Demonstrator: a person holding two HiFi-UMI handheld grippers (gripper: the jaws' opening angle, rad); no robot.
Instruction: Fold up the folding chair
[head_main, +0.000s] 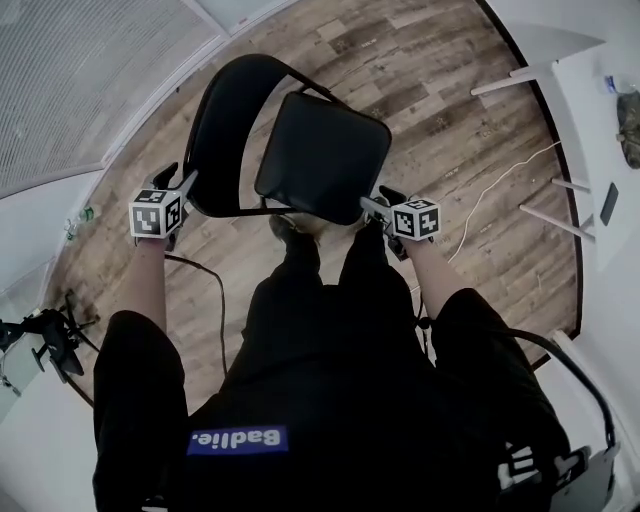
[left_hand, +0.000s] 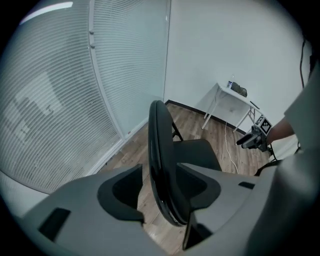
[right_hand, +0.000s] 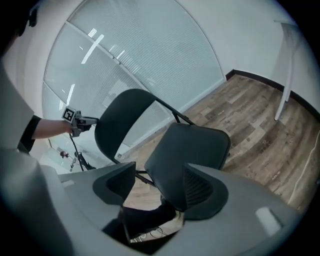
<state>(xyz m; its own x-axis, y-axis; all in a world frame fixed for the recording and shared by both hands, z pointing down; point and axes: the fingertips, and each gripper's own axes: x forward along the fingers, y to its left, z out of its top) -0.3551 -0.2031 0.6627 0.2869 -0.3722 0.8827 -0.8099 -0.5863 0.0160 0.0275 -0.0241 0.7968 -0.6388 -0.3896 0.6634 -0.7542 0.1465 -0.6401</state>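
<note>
Item: folding chair (head_main: 300, 150), black, standing on the wood floor (head_main: 440, 90) just ahead of the person's legs.
Chair, condition: the seat (head_main: 322, 155) stands out from the backrest (head_main: 222, 125) with a clear gap between the two, so the chair reads as unfolded.
Chair, frame: mostly hidden under the seat. Only a thin tube (right_hand: 172, 112) beside the backrest shows in the right gripper view.
Left tool: the left tool (head_main: 188, 183) is at the side edge of the chair's backrest. Its jaws are spread with the backrest's rim between them. A gap shows on one side, so nothing is clamped.
Right tool: the right tool (head_main: 372, 206) is at the near corner of the chair's seat. Its jaws are spread with the seat's edge between them, and it has no grip.
Done so far: by my reading, only the approach. One tool is set at each part of the chair.
Left to do: likely the whole fold. Each tool must close on its part, the seat must swing against the backrest, and the frame must draw flat.
Risk: the chair could slide on the floor if one side is pushed before both are held.
Surroundings: a white counter (head_main: 600, 120) stands well to the right of the chair. A pale cable (head_main: 495, 195) lies on the floor between the chair and the counter.
</note>
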